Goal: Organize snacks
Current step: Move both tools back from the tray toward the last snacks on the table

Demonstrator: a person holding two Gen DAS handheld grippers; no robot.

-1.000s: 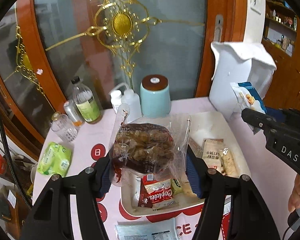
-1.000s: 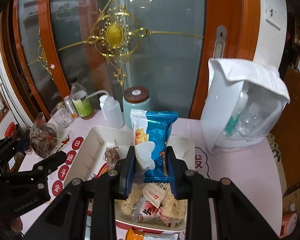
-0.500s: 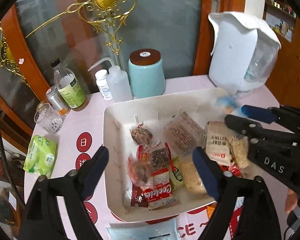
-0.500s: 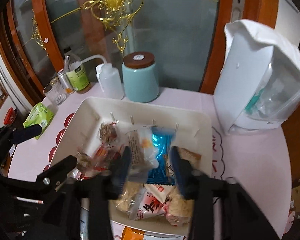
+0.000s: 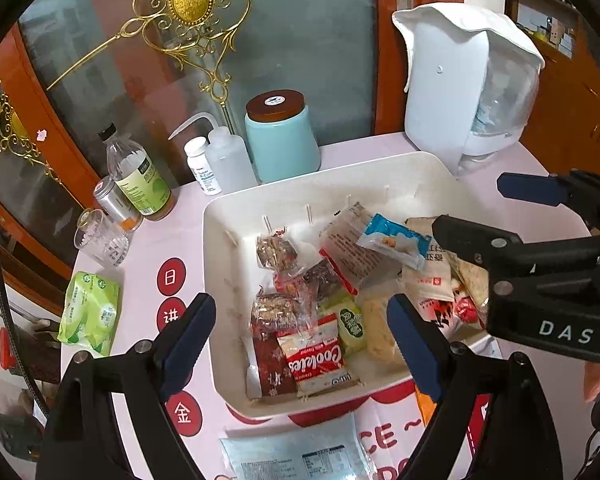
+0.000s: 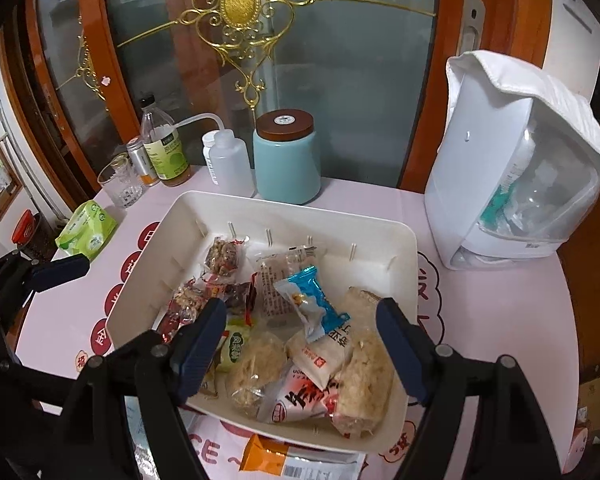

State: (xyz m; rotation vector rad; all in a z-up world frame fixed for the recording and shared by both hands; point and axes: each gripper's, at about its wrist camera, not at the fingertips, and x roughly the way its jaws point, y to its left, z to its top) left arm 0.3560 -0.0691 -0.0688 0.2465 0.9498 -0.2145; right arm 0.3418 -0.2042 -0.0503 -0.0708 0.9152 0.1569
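Crinkly plastic snack packs [image 6: 312, 308] filled the white tray [image 6: 404, 248] mid-frame; left gripper [image 5: 300, 328] gaped empty, right gripper [image 6: 300, 328] was opening, empty.

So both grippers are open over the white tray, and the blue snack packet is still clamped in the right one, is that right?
Not quite. The right gripper grips nothing: its jaws are opening, and the blue snack packet lies loose in the white tray, as the right wrist view shows. The left gripper is open.
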